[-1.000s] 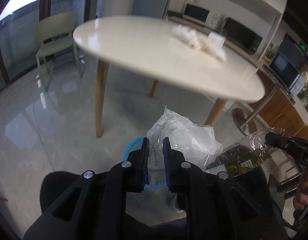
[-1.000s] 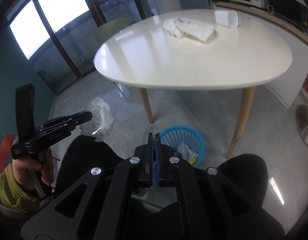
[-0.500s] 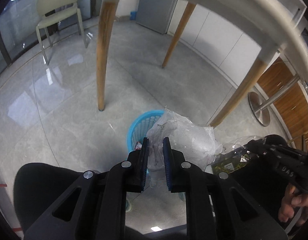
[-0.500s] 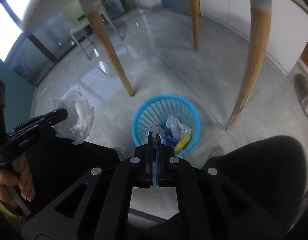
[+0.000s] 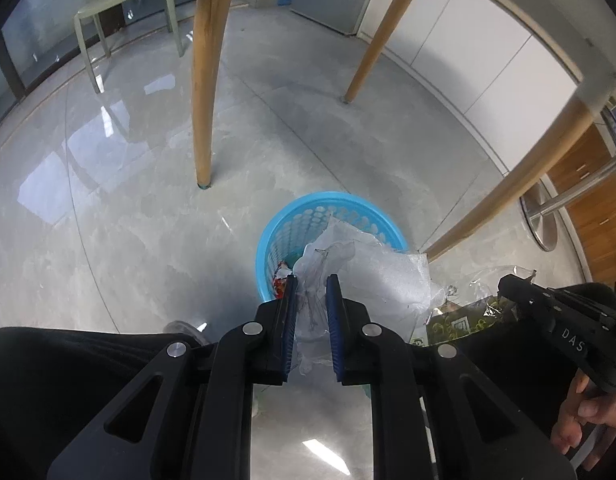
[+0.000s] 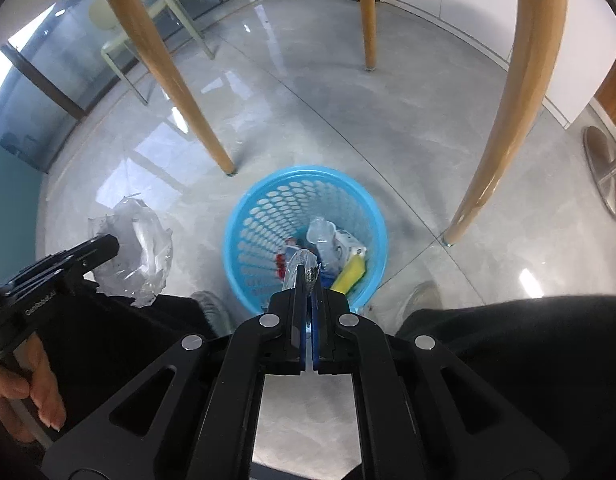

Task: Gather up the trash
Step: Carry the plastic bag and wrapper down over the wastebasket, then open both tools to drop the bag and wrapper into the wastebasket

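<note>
The left gripper (image 5: 310, 287) is clamped narrowly on a crumpled clear plastic bag (image 5: 364, 276), whose pinched neck runs between the blue pads while the loose bulk billows out ahead and to the right of the fingertips. Seen from the left wrist, the bag hangs over the near right part of the blue basket (image 5: 276, 236), covering that side of its rim. From the right wrist the same bag (image 6: 139, 248) appears off to the left of the basket's rim (image 6: 235, 216), above the pale floor (image 6: 348, 120).

The right gripper (image 6: 306, 276) is pressed almost fully closed on a thin clear wrapper with green print (image 5: 464, 320); only a small crinkled tip of it (image 6: 303, 262) peeks out past the fingertips, just over the basket's near rim. From the left wrist, the wrapper sits to the right of the basket.

The basket is round, bright blue plastic, its wall perforated with rows of oval holes. Inside lie a squashed clear bottle (image 6: 322, 236), a yellow piece (image 6: 350, 274) and some red-and-white scraps (image 6: 281, 260). The bag is cloudy, wrinkled film; the wrapper is glossier and stiffer in its folds. The floor is polished grey marble-look tile with bright reflections. Tapered wooden table legs (image 5: 205, 80) stand around the basket, and a pale green chair (image 5: 119, 8) stands farther back. A bare hand (image 6: 23, 396) grips the left tool's handle.
</note>
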A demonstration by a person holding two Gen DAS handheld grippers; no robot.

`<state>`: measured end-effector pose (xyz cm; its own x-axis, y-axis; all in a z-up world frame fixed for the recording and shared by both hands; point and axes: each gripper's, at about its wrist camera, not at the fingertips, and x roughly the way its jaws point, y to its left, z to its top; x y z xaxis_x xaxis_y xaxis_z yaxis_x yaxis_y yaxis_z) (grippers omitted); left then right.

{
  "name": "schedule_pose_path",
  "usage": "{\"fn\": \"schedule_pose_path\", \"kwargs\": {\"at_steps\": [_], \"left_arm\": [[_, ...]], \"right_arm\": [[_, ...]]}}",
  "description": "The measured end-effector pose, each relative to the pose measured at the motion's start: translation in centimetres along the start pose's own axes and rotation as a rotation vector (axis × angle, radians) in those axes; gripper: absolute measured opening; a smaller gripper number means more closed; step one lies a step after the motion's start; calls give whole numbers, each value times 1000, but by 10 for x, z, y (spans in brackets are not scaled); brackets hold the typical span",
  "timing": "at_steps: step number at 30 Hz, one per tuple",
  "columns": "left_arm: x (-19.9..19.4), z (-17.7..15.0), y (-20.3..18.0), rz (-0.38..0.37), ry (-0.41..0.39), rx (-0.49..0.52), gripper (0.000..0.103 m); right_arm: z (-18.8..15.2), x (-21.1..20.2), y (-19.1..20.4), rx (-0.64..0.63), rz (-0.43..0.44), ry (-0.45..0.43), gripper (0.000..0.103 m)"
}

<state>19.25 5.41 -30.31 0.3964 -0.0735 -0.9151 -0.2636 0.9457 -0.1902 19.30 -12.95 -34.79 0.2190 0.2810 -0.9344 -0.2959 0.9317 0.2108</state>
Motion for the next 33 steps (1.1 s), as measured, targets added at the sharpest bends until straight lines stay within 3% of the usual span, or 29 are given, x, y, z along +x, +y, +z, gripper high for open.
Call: {"fn": "schedule_pose_path", "kwargs": {"at_steps": [17, 33], "left_arm": [[55, 18, 2, 4, 105, -11, 14], [110, 32, -5, 34, 218, 27, 14]], "right_arm": [[25, 62, 8, -63, -40, 70, 1], [48, 112, -8, 15, -50, 146, 1]]}}
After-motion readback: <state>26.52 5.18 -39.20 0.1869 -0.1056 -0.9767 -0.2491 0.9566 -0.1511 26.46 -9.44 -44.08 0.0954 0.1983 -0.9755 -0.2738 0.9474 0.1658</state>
